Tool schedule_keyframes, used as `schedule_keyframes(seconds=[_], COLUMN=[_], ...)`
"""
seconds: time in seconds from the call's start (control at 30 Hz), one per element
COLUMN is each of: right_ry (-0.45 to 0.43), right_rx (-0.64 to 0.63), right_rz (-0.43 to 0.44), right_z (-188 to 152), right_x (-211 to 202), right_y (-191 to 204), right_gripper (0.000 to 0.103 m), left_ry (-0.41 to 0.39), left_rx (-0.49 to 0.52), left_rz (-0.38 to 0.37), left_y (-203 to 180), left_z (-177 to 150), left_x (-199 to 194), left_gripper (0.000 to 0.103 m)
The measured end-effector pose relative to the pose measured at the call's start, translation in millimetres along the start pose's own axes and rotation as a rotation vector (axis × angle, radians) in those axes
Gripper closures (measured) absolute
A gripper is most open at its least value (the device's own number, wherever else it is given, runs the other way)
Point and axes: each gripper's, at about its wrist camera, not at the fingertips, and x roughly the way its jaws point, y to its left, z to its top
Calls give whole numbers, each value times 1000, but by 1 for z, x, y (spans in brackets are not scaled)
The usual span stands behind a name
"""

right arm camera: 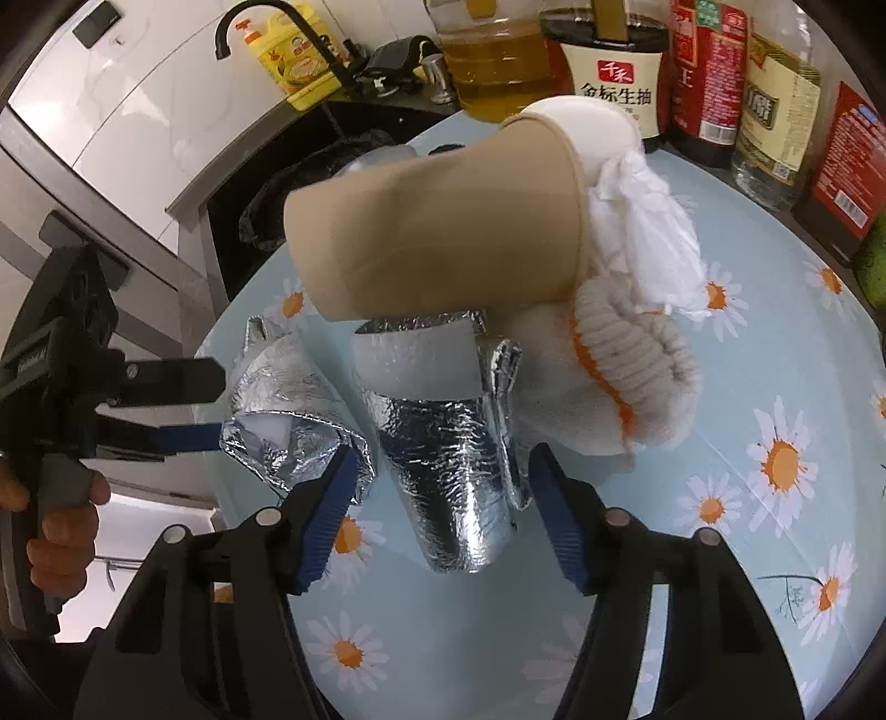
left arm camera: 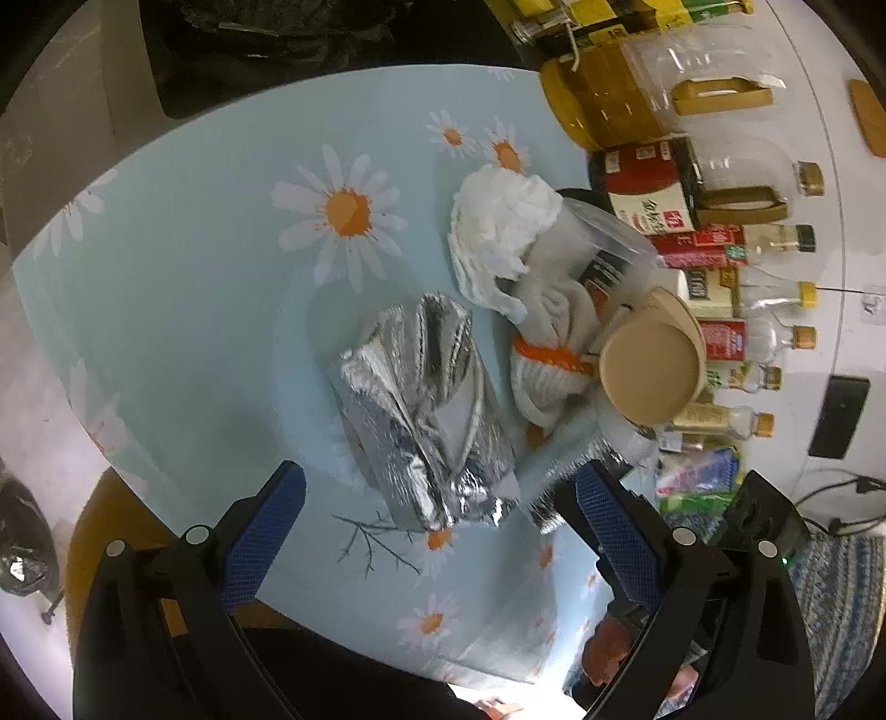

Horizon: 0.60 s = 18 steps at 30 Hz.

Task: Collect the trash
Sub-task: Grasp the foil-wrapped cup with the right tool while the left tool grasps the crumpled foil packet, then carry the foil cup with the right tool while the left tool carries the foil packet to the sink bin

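A heap of trash lies on the daisy tablecloth [left arm camera: 194, 277]. It holds a tan paper cup [right arm camera: 437, 232] on its side, a white tissue wad [right arm camera: 642, 221], a white knit glove with orange trim [right arm camera: 631, 376] and two silver foil bags. My right gripper [right arm camera: 443, 493] is open and straddles one foil bag [right arm camera: 448, 471]; its blue pads stand just off the bag's sides. My left gripper [left arm camera: 440, 498] is open, with the other crumpled foil bag [left arm camera: 426, 421] lying ahead between its fingertips. In the right wrist view the left gripper [right arm camera: 219, 407] reaches in from the left.
Oil and sauce bottles [right arm camera: 614, 72] line the back of the table. A sink with a black faucet [right arm camera: 266, 16] and a yellow detergent bottle [right arm camera: 293, 50] lie beyond the left edge. A clear plastic container [left arm camera: 598, 238] lies in the heap. A person's hand [right arm camera: 61, 526] grips the left gripper's handle.
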Motion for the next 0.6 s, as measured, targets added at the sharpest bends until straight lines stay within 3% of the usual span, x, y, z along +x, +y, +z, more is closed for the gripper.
schedule_keyframes(seconds=[0.17, 0.4, 0.53, 0.6], right_ry=[4, -14, -29, -42], right_rx=[-5, -10, 13, 21], right_rz=[10, 49, 72, 79], right_z=[-1, -12, -19, -22], right_x=[3, -10, -20, -24], right_y=[-4, -8, -13, -14], right_gripper=[52, 53, 53, 53], left_ry=[-8, 2, -10, -18], left_rx=[-14, -36, -31, -19], left_rz=[32, 61, 68, 72], left_y=[-5, -8, -13, -16], left_z=[4, 5, 5, 5], left_x=[8, 19, 20, 20], left_gripper=[9, 25, 44, 45])
